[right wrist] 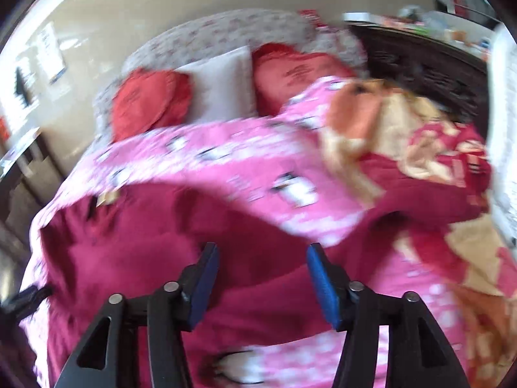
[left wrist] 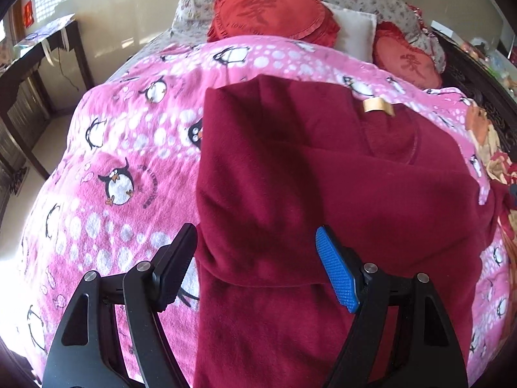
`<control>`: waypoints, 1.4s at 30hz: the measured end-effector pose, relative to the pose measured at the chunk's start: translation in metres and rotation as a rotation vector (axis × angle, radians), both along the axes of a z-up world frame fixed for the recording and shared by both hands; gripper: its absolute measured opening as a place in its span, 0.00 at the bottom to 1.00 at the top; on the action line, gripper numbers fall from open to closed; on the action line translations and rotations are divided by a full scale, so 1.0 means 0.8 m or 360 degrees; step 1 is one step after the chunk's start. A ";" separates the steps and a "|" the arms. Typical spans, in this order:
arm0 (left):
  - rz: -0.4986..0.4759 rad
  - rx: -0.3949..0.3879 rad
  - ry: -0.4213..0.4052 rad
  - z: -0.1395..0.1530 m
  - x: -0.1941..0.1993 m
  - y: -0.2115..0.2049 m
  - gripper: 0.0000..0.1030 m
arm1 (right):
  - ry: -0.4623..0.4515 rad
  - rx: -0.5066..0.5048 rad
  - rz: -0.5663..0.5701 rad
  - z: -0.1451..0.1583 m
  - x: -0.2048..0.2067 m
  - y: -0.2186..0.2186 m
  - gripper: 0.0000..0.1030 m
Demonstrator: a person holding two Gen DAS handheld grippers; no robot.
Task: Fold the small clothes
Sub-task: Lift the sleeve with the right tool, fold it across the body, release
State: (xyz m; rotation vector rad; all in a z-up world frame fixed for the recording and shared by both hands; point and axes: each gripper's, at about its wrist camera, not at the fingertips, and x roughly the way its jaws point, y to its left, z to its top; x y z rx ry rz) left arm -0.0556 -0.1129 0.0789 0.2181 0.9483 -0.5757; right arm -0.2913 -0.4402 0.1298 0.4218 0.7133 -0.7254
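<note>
Fingers of the left gripper and the right gripper are standing apart, gripping nothing, over the maroon garment lying partly folded on the pink penguin blanket, tan label at one o'clock.

Dark red garment on pink penguin-print blanket; red cushions; blue-padded black tongs.

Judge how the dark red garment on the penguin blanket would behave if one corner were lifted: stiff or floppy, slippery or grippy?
Probably floppy: the dark red garment already lies in soft folds on the pink penguin blanket, so a lifted corner would likely drape. Its fuzzy, fleece-like surface suggests it would grip rather than slide. It looks thick, so perhaps fairly heavy for clothing.
</note>
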 end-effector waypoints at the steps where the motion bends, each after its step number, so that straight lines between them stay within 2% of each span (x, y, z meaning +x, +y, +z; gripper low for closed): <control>1: -0.0008 -0.0003 -0.0008 0.002 -0.004 -0.001 0.74 | -0.0029 0.0032 -0.0085 0.001 -0.015 -0.018 0.60; 3: -0.0023 0.0002 -0.0015 0.004 -0.005 -0.003 0.74 | -0.0169 0.0179 -0.0267 -0.002 -0.050 -0.061 0.69; 6: -0.0036 0.0037 -0.0018 0.002 -0.005 -0.009 0.74 | -0.0359 0.0490 -0.0526 -0.026 -0.095 -0.125 0.70; 9: -0.0027 0.0072 -0.0019 -0.004 -0.006 -0.006 0.74 | -0.0487 0.0612 -0.0684 -0.042 -0.122 -0.164 0.70; 12: -0.0008 0.0083 -0.0004 -0.008 -0.003 -0.005 0.74 | -0.0559 0.0699 -0.0744 -0.060 -0.129 -0.194 0.69; 14: -0.0001 0.0091 0.0001 -0.009 -0.003 -0.003 0.74 | -0.0644 0.0750 -0.0749 -0.072 -0.133 -0.206 0.49; 15: 0.0000 0.0094 -0.0002 -0.009 -0.003 -0.002 0.74 | -0.0665 0.0731 -0.0730 -0.072 -0.135 -0.210 0.23; 16: 0.0000 0.0098 -0.0011 -0.008 -0.003 0.000 0.74 | -0.0631 0.0692 -0.0735 -0.070 -0.136 -0.211 0.07; 17: 0.0001 0.0100 -0.0020 -0.007 -0.002 0.002 0.74 | -0.0593 0.0632 -0.0752 -0.063 -0.137 -0.210 0.07; 22: 0.0040 0.0036 -0.0036 0.007 0.006 0.020 0.74 | -0.0699 0.0283 -0.0661 0.025 -0.167 -0.170 0.06; 25: 0.0081 -0.0025 -0.0053 0.020 0.011 0.035 0.74 | -0.0768 0.0167 -0.0484 0.086 -0.165 -0.140 0.06; 28: 0.0131 -0.0083 -0.0061 0.032 0.017 0.053 0.74 | -0.0782 0.0088 -0.0197 0.137 -0.133 -0.091 0.06; 32: 0.0213 -0.0163 -0.0034 0.042 0.027 0.078 0.74 | -0.0722 0.0086 0.0304 0.159 -0.039 0.002 0.06; 35: 0.0255 -0.0168 -0.0028 0.043 0.031 0.091 0.74 | -0.0616 0.0106 0.0632 0.137 0.048 0.081 0.06; 38: 0.0276 -0.0169 -0.0013 0.041 0.032 0.097 0.74 | -0.0498 0.0187 0.0836 0.079 0.135 0.153 0.08; 39: 0.0274 -0.0169 0.0001 0.039 0.033 0.098 0.74 | -0.0437 0.0247 0.0911 0.050 0.163 0.177 0.13; 40: 0.0265 -0.0165 0.0017 0.037 0.033 0.097 0.74 | -0.0360 0.0301 0.0957 0.020 0.188 0.194 0.26; 41: 0.0250 -0.0160 0.0026 0.036 0.032 0.095 0.74 | -0.0229 0.0381 0.1008 -0.018 0.217 0.214 0.34; 42: 0.0229 -0.0160 0.0024 0.035 0.031 0.094 0.74 | -0.0122 0.0452 0.1046 -0.044 0.234 0.225 0.38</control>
